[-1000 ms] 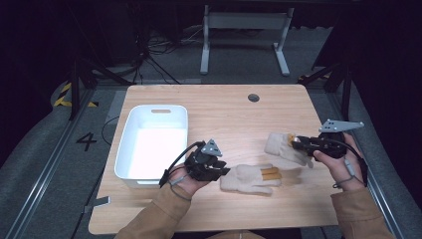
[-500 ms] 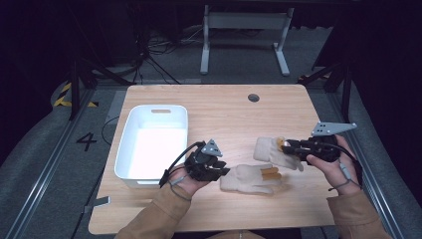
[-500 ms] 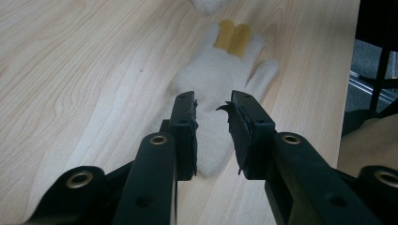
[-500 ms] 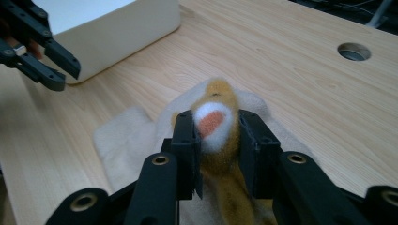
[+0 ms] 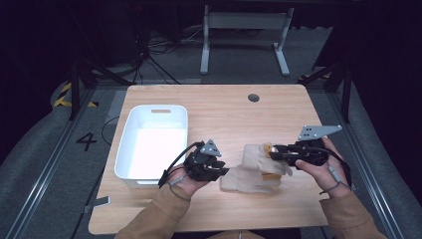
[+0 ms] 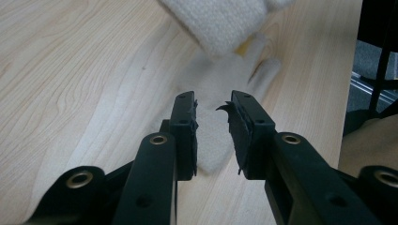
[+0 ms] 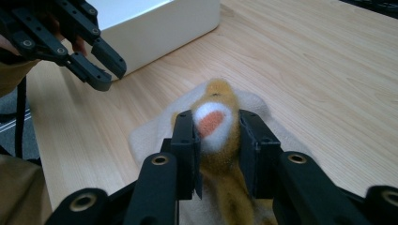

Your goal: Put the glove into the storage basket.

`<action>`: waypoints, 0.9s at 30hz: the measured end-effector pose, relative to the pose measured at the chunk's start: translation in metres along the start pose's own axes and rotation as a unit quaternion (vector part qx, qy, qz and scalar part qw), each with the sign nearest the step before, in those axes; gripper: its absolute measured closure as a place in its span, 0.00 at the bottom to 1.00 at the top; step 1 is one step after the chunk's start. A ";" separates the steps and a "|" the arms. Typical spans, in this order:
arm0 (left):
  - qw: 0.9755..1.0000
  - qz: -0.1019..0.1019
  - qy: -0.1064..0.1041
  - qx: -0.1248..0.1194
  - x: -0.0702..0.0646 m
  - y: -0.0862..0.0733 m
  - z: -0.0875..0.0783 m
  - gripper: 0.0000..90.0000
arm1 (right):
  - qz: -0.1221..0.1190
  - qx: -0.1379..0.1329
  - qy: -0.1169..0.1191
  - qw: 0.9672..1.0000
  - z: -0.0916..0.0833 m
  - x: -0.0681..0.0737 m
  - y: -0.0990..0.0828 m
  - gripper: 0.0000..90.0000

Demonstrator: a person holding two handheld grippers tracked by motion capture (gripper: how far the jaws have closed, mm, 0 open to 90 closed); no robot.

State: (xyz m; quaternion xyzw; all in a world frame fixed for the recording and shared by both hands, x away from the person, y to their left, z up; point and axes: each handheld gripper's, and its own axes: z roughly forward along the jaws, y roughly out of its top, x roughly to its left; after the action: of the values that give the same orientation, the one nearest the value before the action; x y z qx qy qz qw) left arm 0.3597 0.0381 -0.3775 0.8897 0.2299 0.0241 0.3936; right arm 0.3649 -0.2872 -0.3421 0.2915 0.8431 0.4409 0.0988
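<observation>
A cream knitted glove (image 5: 247, 180) lies flat on the wooden table (image 5: 224, 114) near its front edge. My left gripper (image 5: 225, 171) rests at the glove's left end. In the left gripper view it (image 6: 213, 101) stands open, with the glove (image 6: 211, 136) on the table under the gap between its jaws. My right gripper (image 5: 274, 151) is shut on a yellow fuzzy piece (image 7: 220, 93) with a white-and-orange end. It holds that piece, with a second cream knit piece (image 5: 256, 155), just above the flat glove's right part.
A white plastic bin (image 5: 130, 144) stands on the table's left half, close to my left hand. A round cable hole (image 5: 253, 97) sits near the far edge. Beyond the table are a dark floor and a metal stand (image 5: 244, 22).
My right gripper has moved left and lower with the fuzzy piece, ending over the flat glove. The left gripper has stayed nearly still.
</observation>
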 end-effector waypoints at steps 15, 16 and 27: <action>1.000 -0.001 -0.001 -0.001 0.000 0.000 0.001 0.80 | -0.009 0.019 0.030 0.999 0.024 0.016 0.000 0.78; 1.000 -0.002 -0.002 0.000 0.000 0.000 0.001 0.80 | -0.010 0.019 0.031 0.999 0.026 0.017 0.000 0.78; 1.000 -0.003 -0.003 0.004 0.001 -0.001 0.002 0.80 | -0.012 0.030 0.053 0.998 0.048 0.026 -0.004 0.78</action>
State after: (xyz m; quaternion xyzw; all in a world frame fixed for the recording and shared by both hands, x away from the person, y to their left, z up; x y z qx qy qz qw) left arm 0.3605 0.0369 -0.3796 0.8905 0.2317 0.0196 0.3910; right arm 0.3625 -0.2414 -0.3710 0.2603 0.8637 0.4287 0.0505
